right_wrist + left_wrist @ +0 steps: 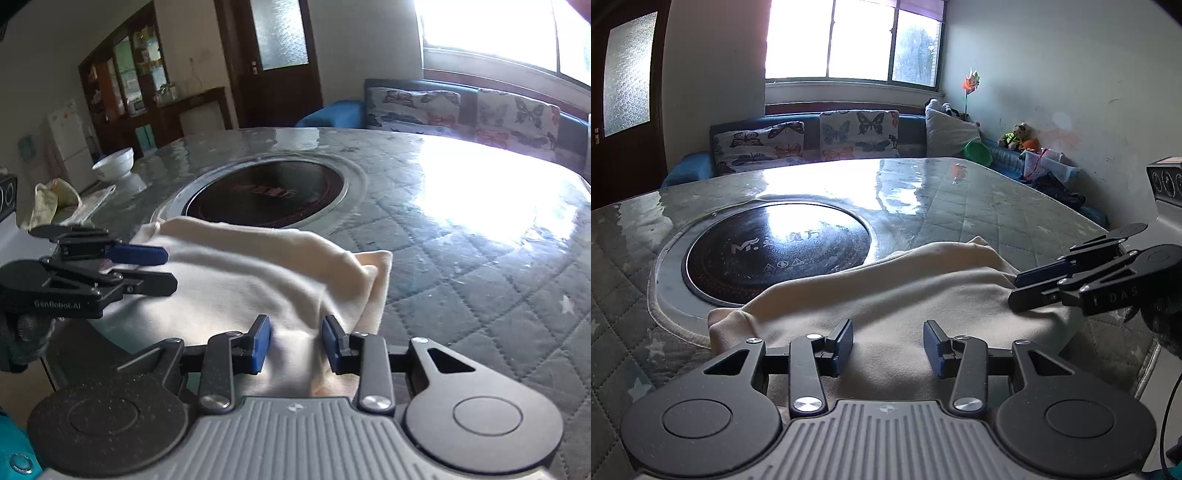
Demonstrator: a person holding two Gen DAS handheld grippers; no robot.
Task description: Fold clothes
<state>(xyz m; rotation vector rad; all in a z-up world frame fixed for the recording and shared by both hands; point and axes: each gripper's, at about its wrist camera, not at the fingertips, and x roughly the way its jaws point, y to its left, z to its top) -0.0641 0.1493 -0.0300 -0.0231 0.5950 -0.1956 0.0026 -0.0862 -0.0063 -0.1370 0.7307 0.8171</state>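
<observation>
Lying across the near part of the table (979, 192), the cloth (905, 295) is a cream garment, already doubled at least once, with a raised fold ridge along its far side, just short of the round hob (775, 243) set into the tabletop. Its long axis runs side to side between the two tongs, from one bunched end near the hob's rim to the other end under the right tongs. The left gripper (888, 347) hangs just above the cloth's near edge with its blue pads spread wide and only flat fabric showing between them; it grips nothing. The right gripper (295, 343) is likewise parted, though less widely, straddling the cloth's corner where the layers stack up; cloth lies between the pads but does not look pinched. Seen from the left camera, the right gripper comes in low from the side, its tips at or just over the fabric. Each gripper is nearest its own end of the cloth, so the next fold would likely mean both closing on the near edge and carrying it away, across the short axis. A white bowl (114, 162) stands well apart at the table's far edge.
</observation>
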